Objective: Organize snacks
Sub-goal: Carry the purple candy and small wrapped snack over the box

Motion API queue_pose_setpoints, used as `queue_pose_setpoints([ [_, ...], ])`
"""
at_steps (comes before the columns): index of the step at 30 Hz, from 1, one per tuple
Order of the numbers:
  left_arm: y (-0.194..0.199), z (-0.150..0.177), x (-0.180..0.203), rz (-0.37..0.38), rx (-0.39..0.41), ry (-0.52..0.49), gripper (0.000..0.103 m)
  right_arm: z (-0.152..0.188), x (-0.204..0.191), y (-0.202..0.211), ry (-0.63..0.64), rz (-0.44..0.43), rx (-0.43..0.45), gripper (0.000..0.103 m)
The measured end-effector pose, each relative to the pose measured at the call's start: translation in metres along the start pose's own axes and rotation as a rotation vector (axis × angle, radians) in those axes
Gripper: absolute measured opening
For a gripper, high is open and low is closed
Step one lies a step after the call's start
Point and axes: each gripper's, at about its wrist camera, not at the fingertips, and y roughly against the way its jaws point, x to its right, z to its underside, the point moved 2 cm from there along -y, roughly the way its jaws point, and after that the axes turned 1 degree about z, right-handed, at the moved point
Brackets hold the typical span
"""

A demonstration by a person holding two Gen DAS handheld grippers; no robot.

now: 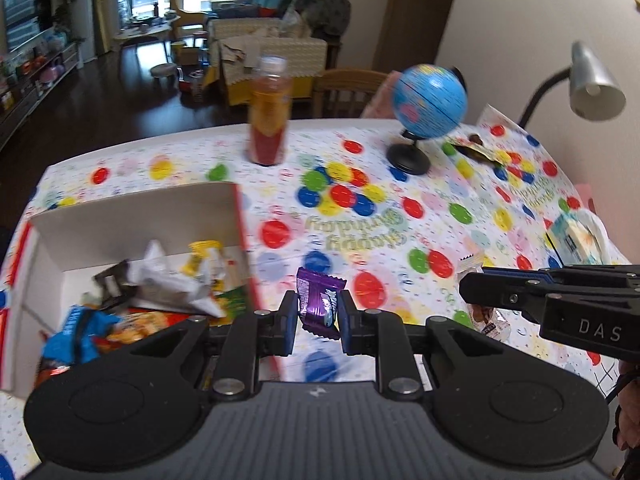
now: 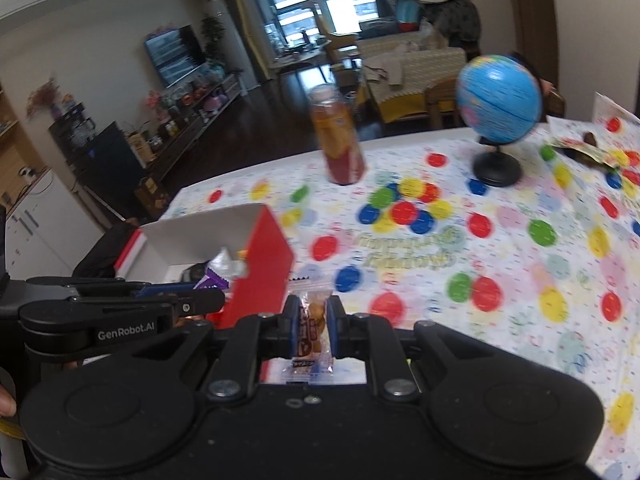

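Purple foil wrapper [image 1: 319,303], crinkled, rectangular.

Ahead of your left gripper [image 1: 319,316], the tablecloth [image 1: 400,208] lies bare up to the bottle [image 1: 269,114] and globe [image 1: 428,102]. To its left the box [image 1: 132,216] is open on top, its red wall [image 2: 260,276] between your grippers. Your right gripper [image 2: 314,322] crowds in just beside.
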Motion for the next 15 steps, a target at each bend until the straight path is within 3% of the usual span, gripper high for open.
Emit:
queue_pose_setpoints([
  [15,0.048,0.012,-0.118,-0.104,0.044,0.113,0.02,-0.01,-0.112,-0.05,0.104,-0.086,-0.027,0.012],
])
